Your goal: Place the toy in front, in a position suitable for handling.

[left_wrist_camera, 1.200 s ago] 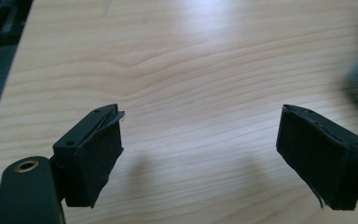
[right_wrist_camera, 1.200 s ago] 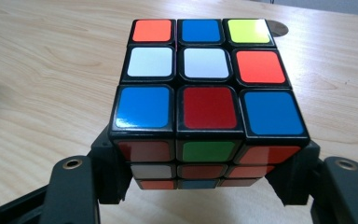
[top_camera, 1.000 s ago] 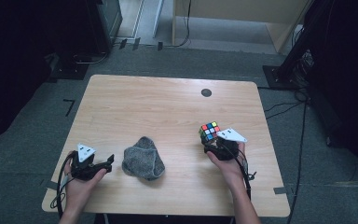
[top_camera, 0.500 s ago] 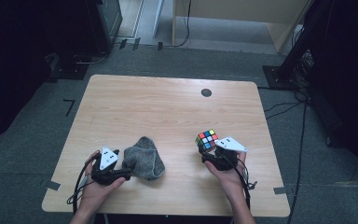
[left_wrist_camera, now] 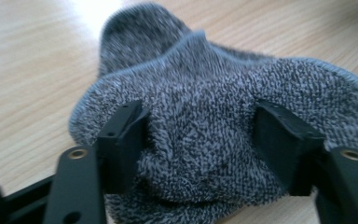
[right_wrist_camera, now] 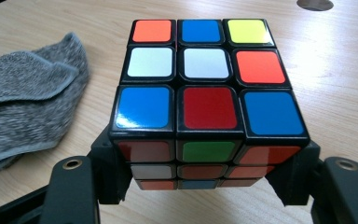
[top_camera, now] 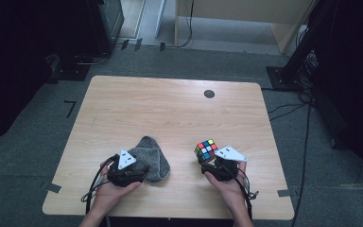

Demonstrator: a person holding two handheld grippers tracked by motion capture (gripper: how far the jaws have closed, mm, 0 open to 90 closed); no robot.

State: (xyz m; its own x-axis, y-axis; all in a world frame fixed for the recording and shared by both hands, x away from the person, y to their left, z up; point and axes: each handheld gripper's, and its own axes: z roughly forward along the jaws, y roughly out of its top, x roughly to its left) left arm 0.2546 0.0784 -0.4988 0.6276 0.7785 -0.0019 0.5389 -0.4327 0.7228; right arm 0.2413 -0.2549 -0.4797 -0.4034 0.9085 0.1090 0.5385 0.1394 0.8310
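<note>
On the table [top_camera: 170, 104], left tongs [left_wrist_camera: 200, 140] closing around grey cloth [left_wrist_camera: 214, 93]; right tongs [right_wrist_camera: 205, 182] clamped on puzzle cube [right_wrist_camera: 205, 88]

From above, my left claw [top_camera: 139, 171] sits over the near edge of the grey cloth [top_camera: 152, 151], so that edge is hidden under it and my hand. In the left gripper view the cloth's far lobe [left_wrist_camera: 140, 32] is blurred, and its right side runs off the frame. My right claw [right_wrist_camera: 205, 182] covers the lower side faces of the cube [right_wrist_camera: 205, 79], whose underside I cannot see. The cloth is cut off at the left edge there.
</note>
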